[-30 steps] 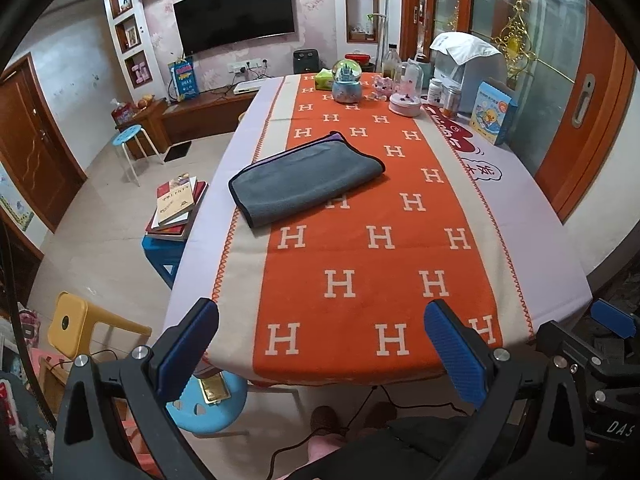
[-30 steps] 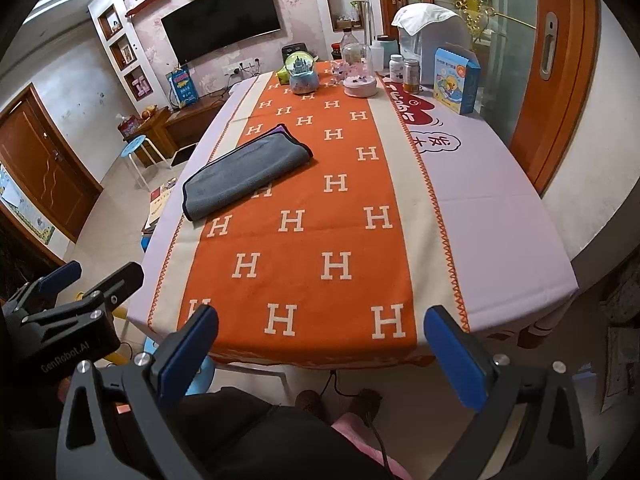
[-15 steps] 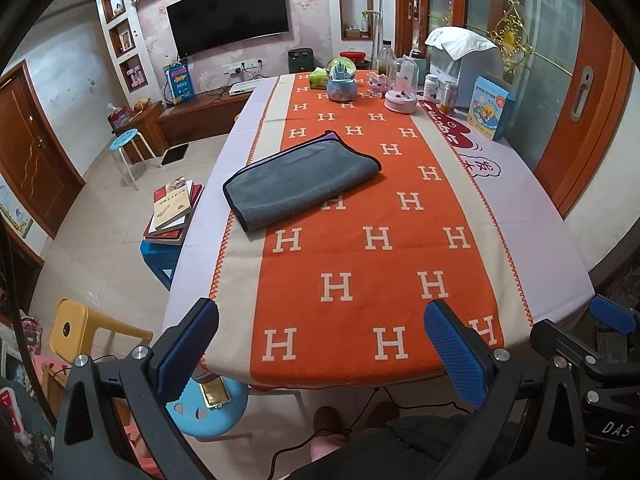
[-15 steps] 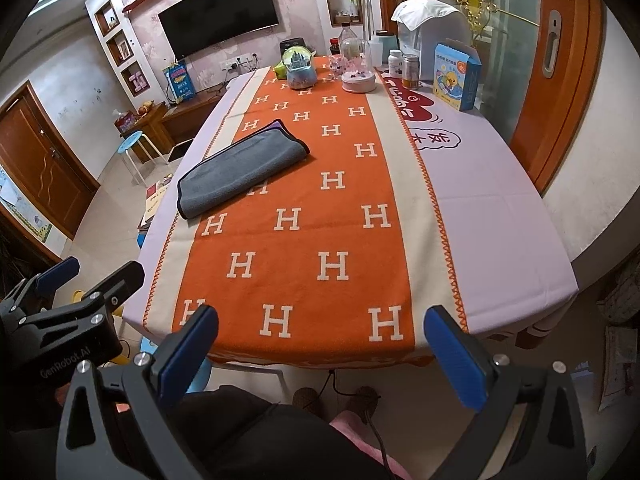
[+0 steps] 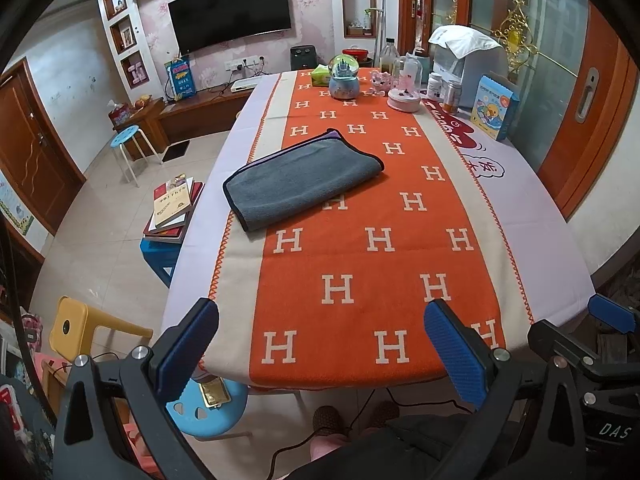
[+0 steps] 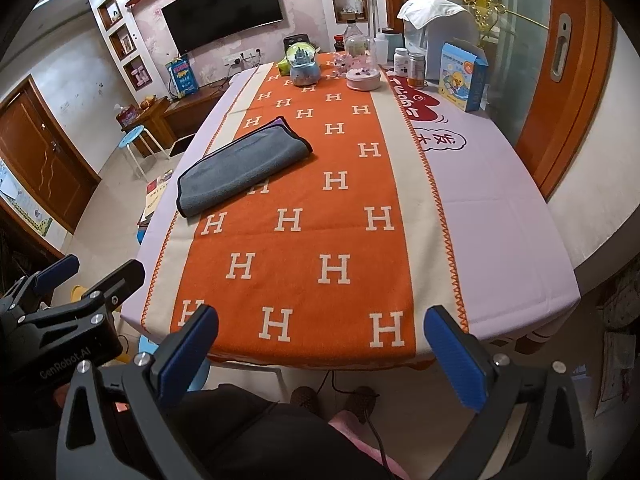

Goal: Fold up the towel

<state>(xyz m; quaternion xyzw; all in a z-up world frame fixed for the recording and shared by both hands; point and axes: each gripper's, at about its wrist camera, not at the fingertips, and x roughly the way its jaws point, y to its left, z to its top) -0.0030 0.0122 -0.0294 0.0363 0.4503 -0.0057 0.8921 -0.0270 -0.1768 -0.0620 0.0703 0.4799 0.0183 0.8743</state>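
Item one, my left gripper [image 5: 320, 344]: held off the near edge of the tabletop [image 5: 552, 240], blue pads spread wide, nothing between them. Item two, my right gripper [image 6: 320, 344]: likewise short of the near edge, pads wide apart and holding nothing; it also shows at about 4 o'clock in the left wrist view. Item three, grey towel [image 5: 300, 178]: already folded, dark-trimmed, with a purple layer showing at its far corner, lying flat at about 11 o'clock from both grippers, across the left border of the orange H-patterned runner [image 5: 360, 260], well apart from either gripper. Item four, far end of the tabletop at 12 o'clock: snow globe [image 5: 344, 78], pink round box [image 5: 404, 100], jars, a blue carton [image 5: 494, 106] toward 1 o'clock. Item five, floor at 9 o'clock: stack of books [image 5: 174, 208] on a blue stool, yellow stool [image 5: 76, 328] nearer
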